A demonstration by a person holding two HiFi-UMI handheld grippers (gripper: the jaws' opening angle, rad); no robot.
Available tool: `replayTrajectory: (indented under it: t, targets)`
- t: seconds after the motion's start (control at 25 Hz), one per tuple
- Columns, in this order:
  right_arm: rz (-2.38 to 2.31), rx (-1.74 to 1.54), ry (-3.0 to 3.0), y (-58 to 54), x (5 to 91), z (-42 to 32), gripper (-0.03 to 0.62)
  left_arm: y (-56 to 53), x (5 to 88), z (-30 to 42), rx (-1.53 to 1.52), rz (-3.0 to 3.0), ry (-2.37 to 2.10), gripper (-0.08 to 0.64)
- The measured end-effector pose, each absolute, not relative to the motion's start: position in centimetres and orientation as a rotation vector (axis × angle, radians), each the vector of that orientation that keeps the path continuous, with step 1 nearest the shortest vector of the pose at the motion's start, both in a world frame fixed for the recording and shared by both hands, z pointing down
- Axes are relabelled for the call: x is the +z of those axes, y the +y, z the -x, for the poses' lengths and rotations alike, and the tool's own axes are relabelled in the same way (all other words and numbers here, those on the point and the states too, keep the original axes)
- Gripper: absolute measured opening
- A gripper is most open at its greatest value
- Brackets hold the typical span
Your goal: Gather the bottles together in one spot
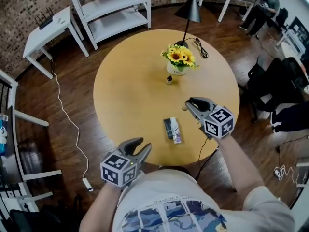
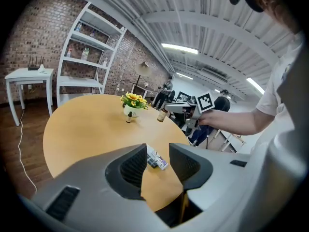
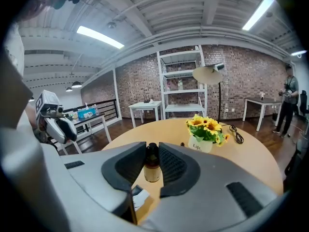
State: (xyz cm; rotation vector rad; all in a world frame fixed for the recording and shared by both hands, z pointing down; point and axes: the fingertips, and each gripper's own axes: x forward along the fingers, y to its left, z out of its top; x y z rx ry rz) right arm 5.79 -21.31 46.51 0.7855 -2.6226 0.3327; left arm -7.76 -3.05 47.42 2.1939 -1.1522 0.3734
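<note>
At the far left a white side table stands on the dark wood floor, and a pale cable trails from it toward the left gripper. A white shelf unit stands against the brick wall, well beyond both sets of fingers.

The left gripper's fingers are released, with nothing between them, over the near rim of the round wooden table. Just ahead of them and to their right a pair of bottles, one dark and one white, lies flat side by side. The left gripper view frames the pair in the gap between its own jaws.

Farther out a small dark bottle stands just beside a pot of sunflowers, ahead of the right fingers. A floor lamp rises behind the pot.

The right gripper is clenched on a small brown bottle, its neck between the pads.

A person stands at the far right.

In the head view the right jaws cover most of the brown bottle. The person's torso hides the nearest table edge. The labels on the lying pair are too small to read.
</note>
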Motion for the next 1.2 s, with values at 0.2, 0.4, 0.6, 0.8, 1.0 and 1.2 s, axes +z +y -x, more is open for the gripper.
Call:
replayTrajectory:
  t: [0.2, 0.4, 0.6, 0.8, 1.0, 1.2]
  targets:
    - [-0.829, 0.325, -2.606, -27.9, 51.0, -5.8, 0.086, -3.9, 48.6, 8.0, 0.361, -2.080, -1.193, 0.149]
    - [-0.839, 0.272, -2.593, -33.8, 55.3, -5.1, 0.086, -4.4, 50.0, 8.0, 0.388, -1.984, -1.250, 0.149]
    - [-0.849, 0.230, -2.598, -39.0, 58.6, -3.6, 0.086, -5.1, 50.8, 8.7, 0.423, -1.912, -1.293, 0.149]
    - [-0.877, 0.209, -2.553, -42.3, 61.5, -3.3, 0.086, -5.9, 51.2, 8.4, 0.442, -1.874, -1.308, 0.149]
    - [-0.919, 0.189, -2.505, -43.1, 63.1, -4.1, 0.086, -6.4, 51.3, 8.4, 0.437, -1.855, -1.322, 0.149]
    - [-0.974, 0.180, -2.505, -43.2, 63.2, -4.5, 0.087, -6.8, 51.5, 8.0, 0.457, -1.867, -1.310, 0.149]
